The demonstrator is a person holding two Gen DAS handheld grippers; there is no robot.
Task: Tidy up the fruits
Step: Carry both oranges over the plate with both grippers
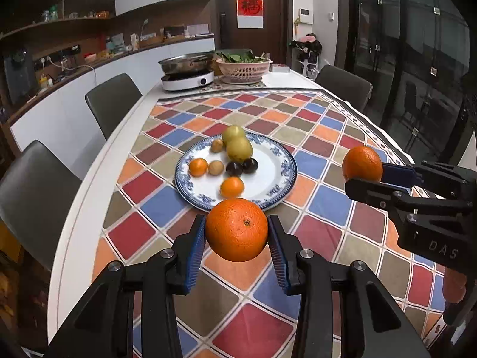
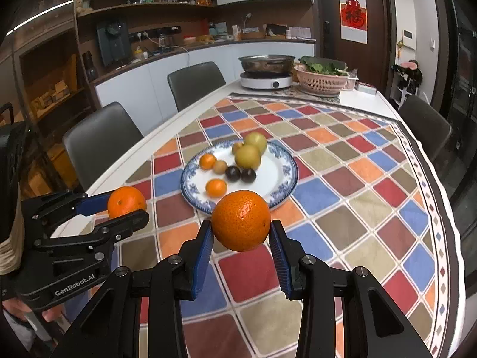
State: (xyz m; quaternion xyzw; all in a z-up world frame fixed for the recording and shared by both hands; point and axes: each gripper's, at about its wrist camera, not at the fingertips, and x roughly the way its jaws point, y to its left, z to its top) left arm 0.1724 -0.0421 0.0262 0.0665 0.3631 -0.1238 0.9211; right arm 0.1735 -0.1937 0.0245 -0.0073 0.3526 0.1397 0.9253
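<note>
My left gripper (image 1: 237, 232) is shut on a large orange (image 1: 237, 229) and holds it above the checked tablecloth, just short of the near rim of a blue-and-white plate (image 1: 280, 176). My right gripper (image 2: 241, 232) is shut on a second large orange (image 2: 241, 220), also near the plate (image 2: 283, 179). Each gripper shows in the other's view: the right one (image 1: 362, 176) with its orange (image 1: 362, 163), the left one (image 2: 126, 208) with its orange (image 2: 126, 201). The plate holds two small mandarins (image 1: 198, 167), two yellow-green pears (image 1: 239, 149), two dark plums (image 1: 234, 168) and two small brown fruits (image 1: 216, 167).
A pan on an induction cooker (image 1: 188, 81) and a pink basket of greens (image 1: 243, 68) stand at the table's far end. Grey chairs (image 1: 111, 101) line the left side, and one (image 1: 345, 85) stands at the far right. The tablecloth (image 1: 328, 137) covers most of the table.
</note>
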